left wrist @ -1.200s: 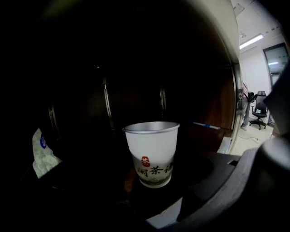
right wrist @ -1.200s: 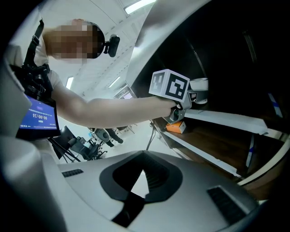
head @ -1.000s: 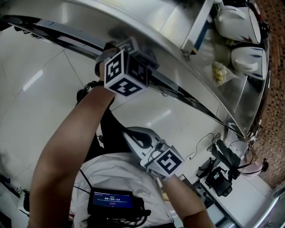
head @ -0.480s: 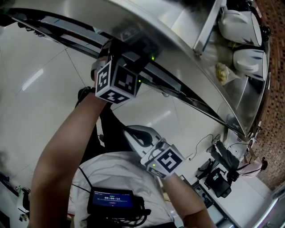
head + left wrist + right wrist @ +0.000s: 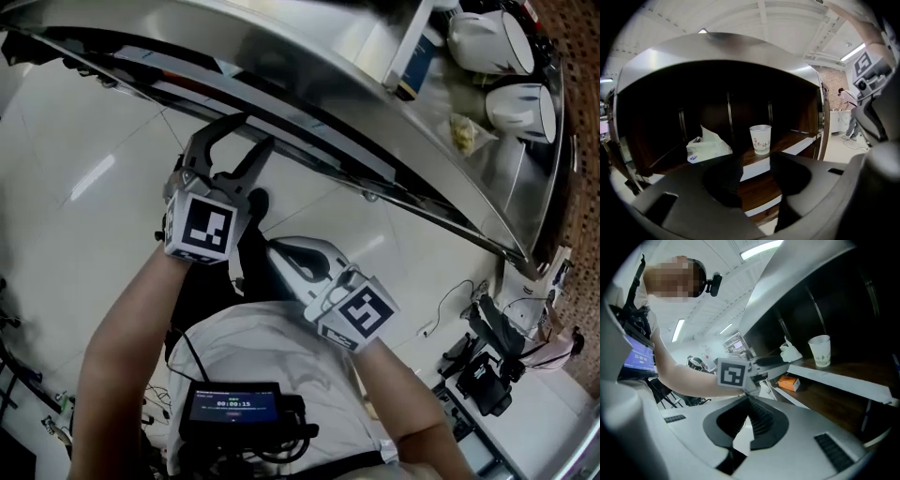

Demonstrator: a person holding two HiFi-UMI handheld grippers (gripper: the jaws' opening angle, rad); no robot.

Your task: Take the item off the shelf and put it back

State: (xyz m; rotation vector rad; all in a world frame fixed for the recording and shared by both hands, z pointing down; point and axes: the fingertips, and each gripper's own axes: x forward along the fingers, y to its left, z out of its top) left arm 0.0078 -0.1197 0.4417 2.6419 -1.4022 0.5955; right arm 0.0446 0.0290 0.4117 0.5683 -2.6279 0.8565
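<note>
The paper cup stands upright on the shelf, near a crumpled white bag. My left hand-held gripper hangs outside the shelf, its jaws closing on nothing. My right hand-held gripper is clenched and empty. I judge the cup is either back already or not yet taken.

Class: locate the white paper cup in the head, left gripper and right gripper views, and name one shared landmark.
Head view: not in it.
Left gripper view: paper cup at centre, on wooden shelf.
Right gripper view: cup upper right, same shelf.
Shared landmark: curved metal hood.
</note>
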